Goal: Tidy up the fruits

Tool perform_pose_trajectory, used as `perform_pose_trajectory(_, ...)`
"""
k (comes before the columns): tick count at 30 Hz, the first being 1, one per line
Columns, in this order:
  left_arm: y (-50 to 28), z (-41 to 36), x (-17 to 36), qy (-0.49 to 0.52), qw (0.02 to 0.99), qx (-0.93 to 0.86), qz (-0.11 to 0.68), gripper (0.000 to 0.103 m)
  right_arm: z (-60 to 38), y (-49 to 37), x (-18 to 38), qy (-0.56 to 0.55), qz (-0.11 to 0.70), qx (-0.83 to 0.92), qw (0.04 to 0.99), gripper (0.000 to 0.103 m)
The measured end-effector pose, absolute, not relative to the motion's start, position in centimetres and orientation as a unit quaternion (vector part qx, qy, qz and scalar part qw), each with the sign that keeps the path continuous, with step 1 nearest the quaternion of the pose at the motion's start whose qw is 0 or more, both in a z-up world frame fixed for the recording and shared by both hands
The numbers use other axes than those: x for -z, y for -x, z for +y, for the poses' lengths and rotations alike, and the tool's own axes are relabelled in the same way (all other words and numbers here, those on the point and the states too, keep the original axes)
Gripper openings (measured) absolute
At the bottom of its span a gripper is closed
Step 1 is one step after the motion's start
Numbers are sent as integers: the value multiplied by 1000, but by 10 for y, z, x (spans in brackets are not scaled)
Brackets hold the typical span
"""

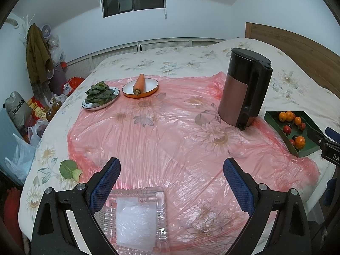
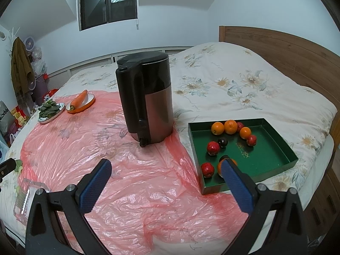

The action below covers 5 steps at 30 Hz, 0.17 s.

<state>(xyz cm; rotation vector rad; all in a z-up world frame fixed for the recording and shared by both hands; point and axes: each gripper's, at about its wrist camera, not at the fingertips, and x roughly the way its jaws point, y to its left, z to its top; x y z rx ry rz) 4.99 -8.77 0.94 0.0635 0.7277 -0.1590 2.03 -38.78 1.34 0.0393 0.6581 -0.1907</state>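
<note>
A green tray [image 2: 274, 148] lies on the bed at the right and holds several oranges [image 2: 230, 126], red fruits [image 2: 213, 147] and a dark fruit [image 2: 223, 142]. The same tray [image 1: 284, 135] shows at the right edge of the left wrist view. A clear plastic container [image 1: 136, 216] lies on the pink plastic sheet [image 1: 161, 131] just below my left gripper [image 1: 171, 167], which is open and holds nothing. My right gripper [image 2: 166, 167] is open over the sheet, its right finger in front of the tray's near corner.
A black and copper kettle [image 2: 148, 99] stands mid-bed beside the tray. A plate of leafy greens [image 1: 101, 96] and an orange-rimmed dish with a carrot [image 1: 140, 87] sit at the far left. A loose green leaf [image 1: 69, 169] lies near the bed's left edge. Bags clutter the floor [image 1: 25, 114].
</note>
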Motion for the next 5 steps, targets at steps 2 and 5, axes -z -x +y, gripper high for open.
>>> perform_pose_trajectory(2,-50,-88,-9,-32,931,77,355,95,-388,-20,-14,-18,323,93,942,103)
perform_pose_trajectory(5,-50,-88,-10,-31,931,78,356,95,-388,-20,-14,-18,323,94,942,103)
